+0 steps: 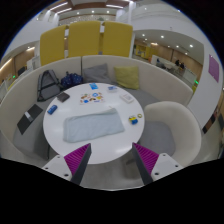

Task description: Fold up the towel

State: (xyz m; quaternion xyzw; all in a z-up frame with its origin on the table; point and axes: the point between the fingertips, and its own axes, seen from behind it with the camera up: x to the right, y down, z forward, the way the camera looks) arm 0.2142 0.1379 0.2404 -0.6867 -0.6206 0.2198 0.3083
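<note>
A grey towel (92,127) lies spread flat on a round white table (75,147), beyond my fingers. My gripper (113,160) is held high above the near edge of the table, well apart from the towel. Its two fingers, with magenta pads (76,157), stand wide apart and hold nothing.
Small items lie on the table behind the towel: a colourful box (93,99), a blue object (53,110), a dark tablet (62,97) and a laptop (27,122) at the left. A white chair (178,125) stands right of the table. Yellow panels (85,42) and a yellow cushion (127,76) are behind.
</note>
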